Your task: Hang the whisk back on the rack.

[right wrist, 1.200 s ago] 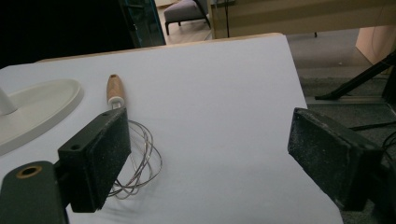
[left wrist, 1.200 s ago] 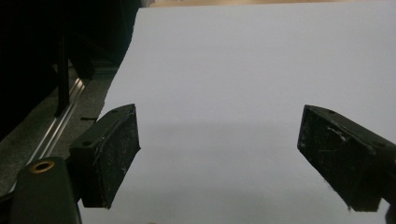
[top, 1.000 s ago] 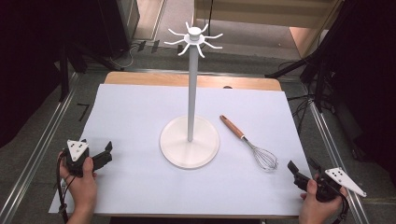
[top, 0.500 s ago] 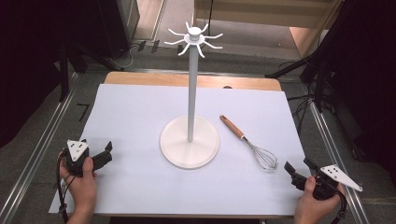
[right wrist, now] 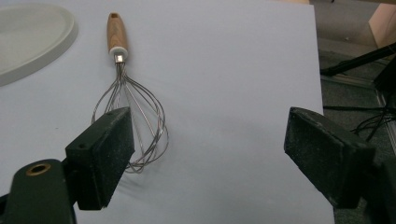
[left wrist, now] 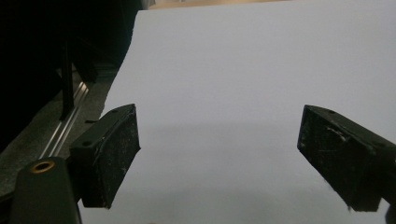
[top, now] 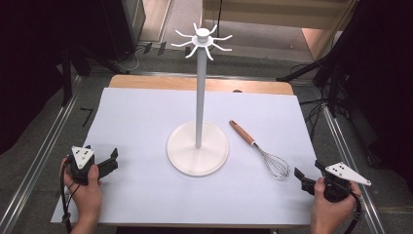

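A metal whisk [top: 263, 153] with a wooden handle [top: 242, 132] lies flat on the white table cover, right of the stand's round base [top: 181, 155]. The white stand's pole [top: 200, 97] rises to a crown of hooks [top: 202, 39]. My right gripper [top: 308, 171] sits low at the front right, open and holding nothing. In the right gripper view the whisk [right wrist: 128, 112] lies just ahead, its wire head partly behind the left one of my open jaws [right wrist: 210, 154]. My left gripper [top: 113, 162] rests open at the front left. The left gripper [left wrist: 219, 154] faces bare sheet.
The white sheet [top: 146, 122] covers most of a wooden table [top: 146, 82]. Metal rails [top: 39, 165] run along both sides, with cables and dark stands on the floor beyond. The stand's base [right wrist: 32, 42] shows at the upper left of the right gripper view.
My right gripper has edged left and slightly forward, closer to the whisk's wire head. The left gripper, whisk and stand have not moved.
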